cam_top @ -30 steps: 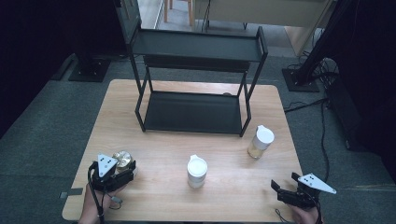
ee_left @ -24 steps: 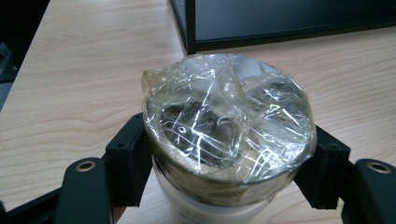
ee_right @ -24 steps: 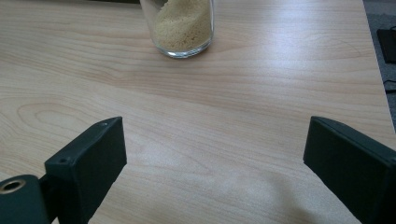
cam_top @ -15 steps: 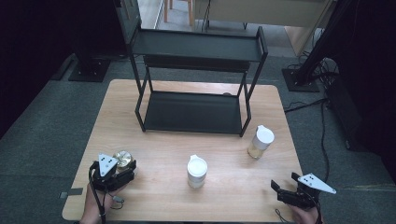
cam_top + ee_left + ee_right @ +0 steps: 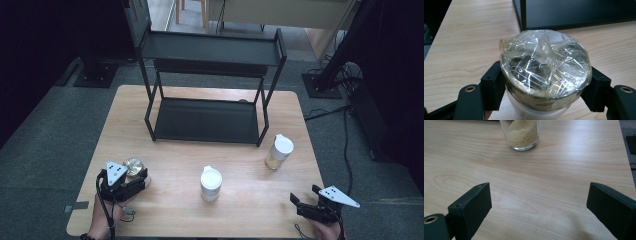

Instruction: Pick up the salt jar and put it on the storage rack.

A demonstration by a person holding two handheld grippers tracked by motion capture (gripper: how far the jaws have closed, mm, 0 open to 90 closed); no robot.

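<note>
High view first: a light wooden table (image 5: 165, 125) carries a black two-level metal rack (image 5: 210, 80) at its far side, and three jars stand in front of it. Near the right front leg of the rack is a glass jar of pale grains (image 5: 278, 152) with a white lid; the right gripper view shows its clear base and the yellowish grains inside (image 5: 522, 132). Near the middle of the front half stands a white-lidded jar (image 5: 210, 183).

At the front left corner is the smallest of them, a short jar (image 5: 134, 167) with a white body, a dull brassy band round its top and crinkled clear film stretched over the mouth. In the left gripper view the film (image 5: 544, 57) catches the light in many creases, and the contents beneath cannot be made out.

That jar sits between the jaws of the left gripper (image 5: 131, 181), which press against its two sides just under the band; the jar's base looks to rest on the table.

At the front right corner, well apart from every jar, is the right gripper (image 5: 298, 204), its jaws spread wide with bare tabletop between them (image 5: 539, 212).
</note>
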